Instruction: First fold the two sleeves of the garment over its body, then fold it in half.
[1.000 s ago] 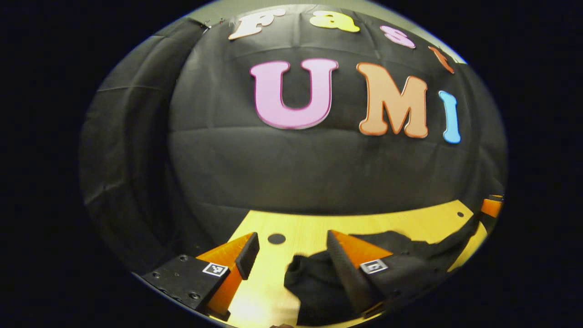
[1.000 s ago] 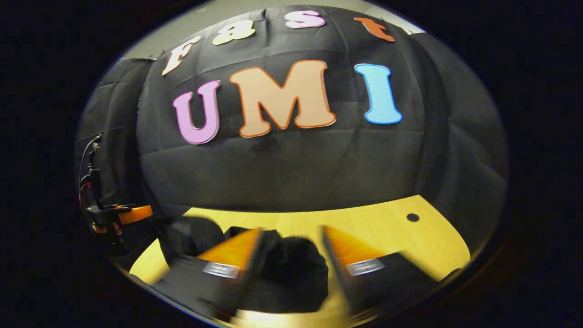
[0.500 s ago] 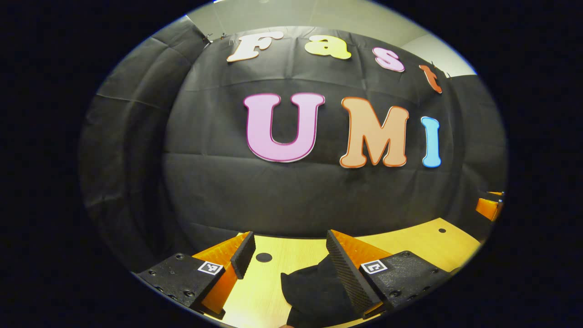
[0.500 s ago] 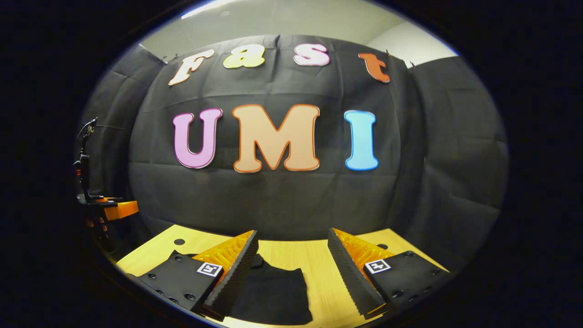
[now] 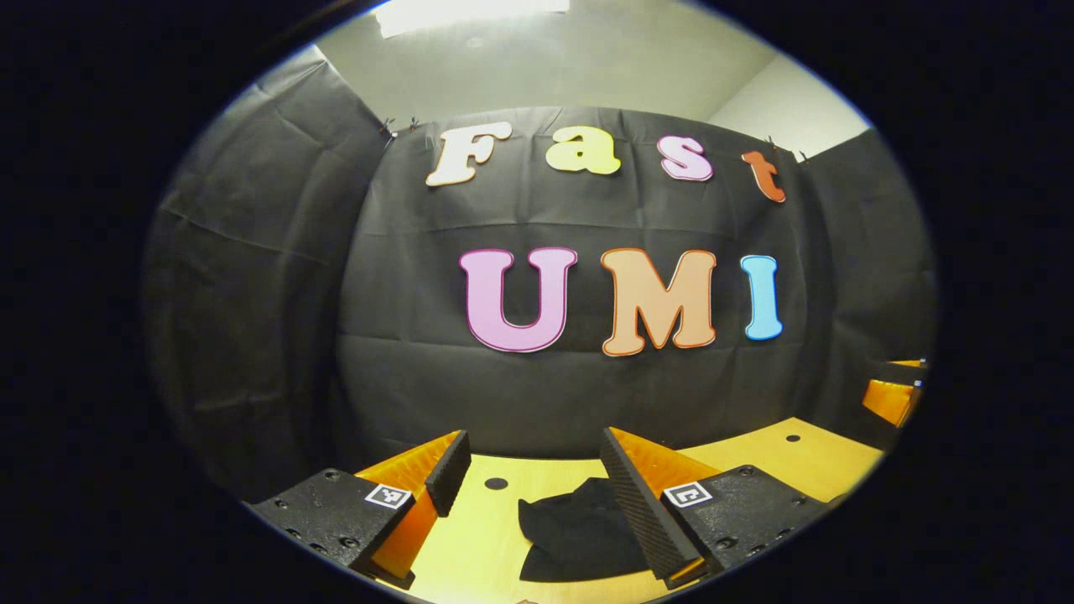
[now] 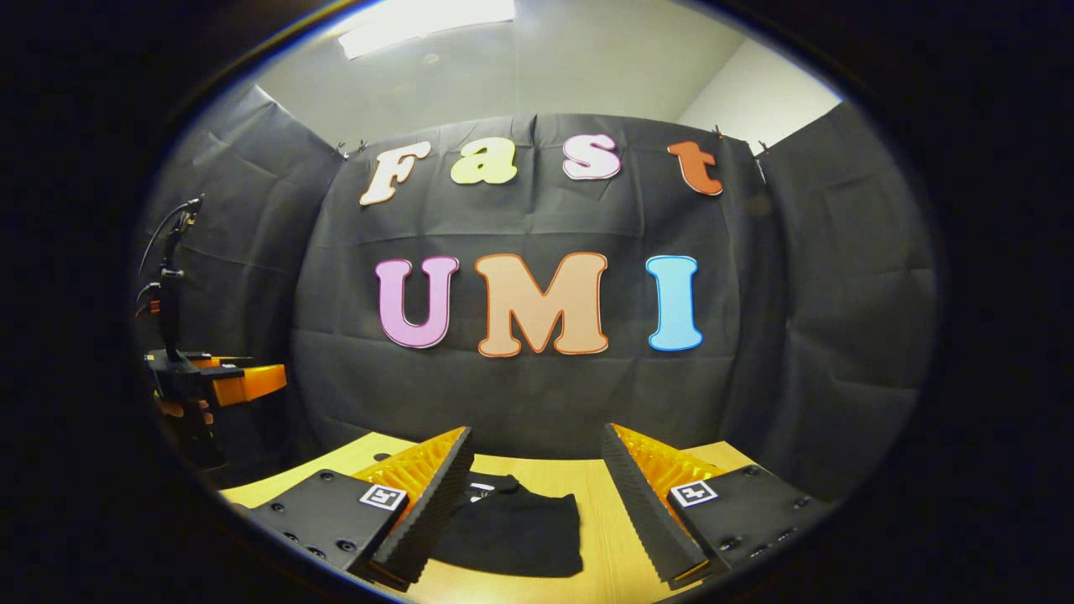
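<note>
Folded garment [image 6: 512,528] on table, below open right gripper [image 6: 537,503].

One black garment [image 5: 579,528] folded on one wooden table [image 5: 780,457], two grippers, left [image 5: 527,476] and right [image 6: 537,482], each with two fingers spread apart, two round holes in the tabletop [image 5: 496,483]
</note>
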`<state>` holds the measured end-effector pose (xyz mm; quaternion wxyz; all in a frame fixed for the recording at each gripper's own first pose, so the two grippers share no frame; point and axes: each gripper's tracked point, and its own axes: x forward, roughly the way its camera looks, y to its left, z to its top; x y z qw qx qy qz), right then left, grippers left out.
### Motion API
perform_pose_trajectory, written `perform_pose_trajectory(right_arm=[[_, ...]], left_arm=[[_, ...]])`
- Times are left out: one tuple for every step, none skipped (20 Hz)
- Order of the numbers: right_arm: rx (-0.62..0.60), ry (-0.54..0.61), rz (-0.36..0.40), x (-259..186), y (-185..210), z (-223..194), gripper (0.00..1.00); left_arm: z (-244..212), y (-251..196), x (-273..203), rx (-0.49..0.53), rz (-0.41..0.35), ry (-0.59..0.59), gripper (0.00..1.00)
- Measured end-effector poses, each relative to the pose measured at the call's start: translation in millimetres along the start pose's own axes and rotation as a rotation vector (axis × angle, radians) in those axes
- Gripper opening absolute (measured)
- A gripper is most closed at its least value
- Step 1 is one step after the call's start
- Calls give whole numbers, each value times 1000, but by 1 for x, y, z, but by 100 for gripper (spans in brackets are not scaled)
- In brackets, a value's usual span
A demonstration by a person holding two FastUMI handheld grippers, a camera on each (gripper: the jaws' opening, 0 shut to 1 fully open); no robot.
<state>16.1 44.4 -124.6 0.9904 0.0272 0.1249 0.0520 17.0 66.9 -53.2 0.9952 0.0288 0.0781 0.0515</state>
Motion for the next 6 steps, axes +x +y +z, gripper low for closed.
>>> perform_pose_trajectory(right_arm=[[17,-4,7,-15,2,0,99],[25,-12,10,-28,2,1,96],[22,-24,8,-40,1,3,99],[14,-39,5,-53,-1,5,98],[6,-53,3,-64,-2,9,98],[3,-58,4,-72,-3,10,98]], left_arm=[[8,-5,-14,-1,-5,-14,94],[15,-10,-25,-13,-9,-27,94],[18,-15,-35,-26,-15,-33,94],[21,-20,-43,-35,-21,-32,93],[22,-23,-50,-34,-26,-33,94],[28,-25,-56,-28,-27,-41,94]])
